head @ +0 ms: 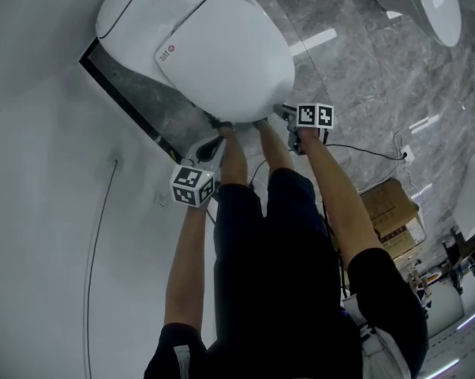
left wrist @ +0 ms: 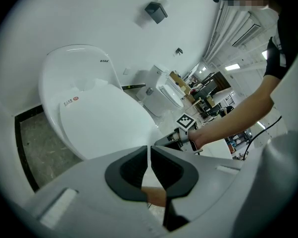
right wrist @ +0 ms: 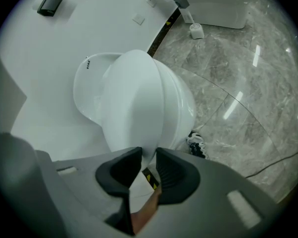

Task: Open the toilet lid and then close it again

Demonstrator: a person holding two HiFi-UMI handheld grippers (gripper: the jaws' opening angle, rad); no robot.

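Fingers of the left gripper (left wrist: 149, 151) stand almost together. Only a thin slit separates them, and a white strip continuous with the front rim of the toilet lid (left wrist: 104, 120) shows in it. Read this as a pinch on the rim. Fingers of the right gripper (right wrist: 149, 156) stand wider apart, and the white rim fills the gap between the pads: a grip on the lid's front edge, beside the left one.

Position of the lid: low over the bowl (right wrist: 182, 108), hinge end toward the wall, front edge toward the person. In the head view it covers the bowl completely. In the right gripper view a seam runs between lid and bowl. Whether the lid rests fully down or stands slightly lifted cannot be told.

Task status, as a judgement: both grippers hold the front edge, and the lid is down or nearly down. This fits either the start of the lift or the end of the closing, and the pictures do not decide which. In the first case the whole cycle is left. In the second, only seating the lid and releasing both grips.
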